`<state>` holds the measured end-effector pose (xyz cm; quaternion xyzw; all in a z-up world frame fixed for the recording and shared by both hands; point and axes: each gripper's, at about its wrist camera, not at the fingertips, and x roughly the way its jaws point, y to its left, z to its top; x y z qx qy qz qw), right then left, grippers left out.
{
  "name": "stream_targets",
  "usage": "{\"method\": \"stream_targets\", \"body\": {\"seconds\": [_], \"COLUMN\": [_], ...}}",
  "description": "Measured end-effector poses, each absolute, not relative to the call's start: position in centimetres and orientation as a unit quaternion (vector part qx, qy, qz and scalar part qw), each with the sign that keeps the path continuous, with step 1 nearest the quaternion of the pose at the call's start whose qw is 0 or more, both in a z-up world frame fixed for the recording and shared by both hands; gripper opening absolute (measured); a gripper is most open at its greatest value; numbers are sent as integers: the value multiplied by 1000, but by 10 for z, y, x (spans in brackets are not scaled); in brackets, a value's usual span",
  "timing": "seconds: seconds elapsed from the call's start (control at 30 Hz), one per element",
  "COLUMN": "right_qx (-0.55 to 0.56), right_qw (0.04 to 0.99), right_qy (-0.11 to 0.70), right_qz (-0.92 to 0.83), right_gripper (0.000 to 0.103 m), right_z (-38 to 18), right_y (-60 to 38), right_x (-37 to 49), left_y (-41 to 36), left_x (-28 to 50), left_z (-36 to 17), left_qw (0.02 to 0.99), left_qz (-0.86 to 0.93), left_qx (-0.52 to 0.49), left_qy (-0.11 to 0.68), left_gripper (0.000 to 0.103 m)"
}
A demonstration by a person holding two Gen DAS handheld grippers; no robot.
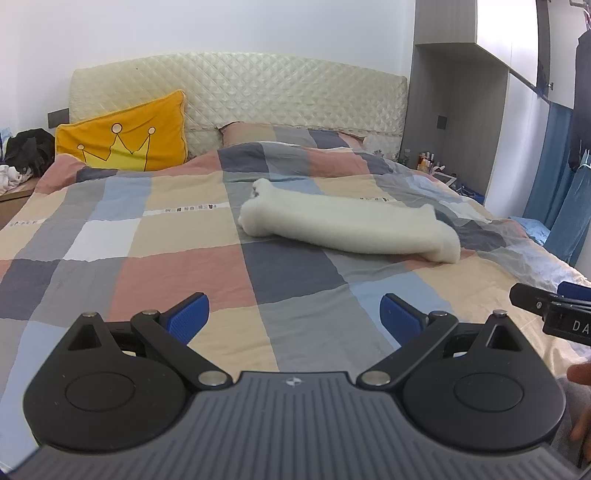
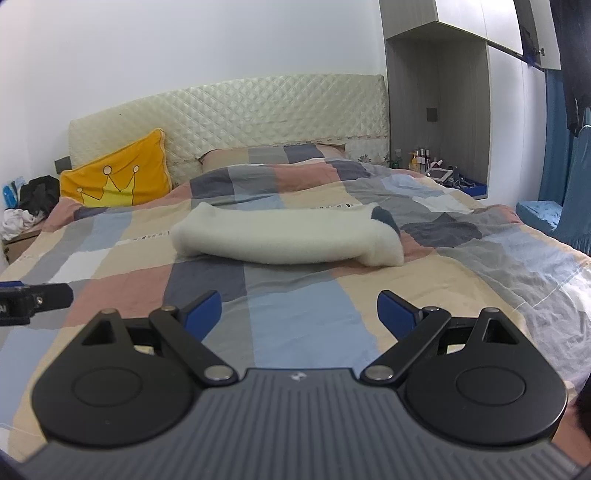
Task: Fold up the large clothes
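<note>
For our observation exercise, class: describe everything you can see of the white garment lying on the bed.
The white garment looks thick, soft and fuzzy, like fleece. It is folded into a long, low bundle with rounded ends, lying crosswise on the checked quilt near the middle of the bed. Its right end shows layered, doubled-over edges. Only the quilt touches it; both tongs are open and well short of it.

Home bedroom, checked duvet [image 1: 177,236], quilted headboard [image 1: 258,85], probably wardrobe [image 1: 491,33]

Small bottles [image 2: 421,157] (labels unreadable) and dark heap [image 1: 31,149] stay indistinct.
</note>
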<state>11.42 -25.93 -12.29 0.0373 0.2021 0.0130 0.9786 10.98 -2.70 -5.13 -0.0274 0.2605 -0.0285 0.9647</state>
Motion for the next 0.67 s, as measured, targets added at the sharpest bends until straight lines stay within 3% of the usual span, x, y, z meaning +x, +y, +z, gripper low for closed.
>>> {"method": "stream_targets", "body": {"seconds": [0.67], "right_qx": [44], "right_qw": [978], "right_qy": [203], "right_qz": [-1], "right_gripper": [93], "right_z": [-122], "right_y": [-259], "right_x": [110], "left_y": [-28], "left_x": [107], "left_z": [-51], "left_qw": [964], "left_qz": [-34], "left_qx": [-32], "left_qy": [261], "left_gripper": [101]}}
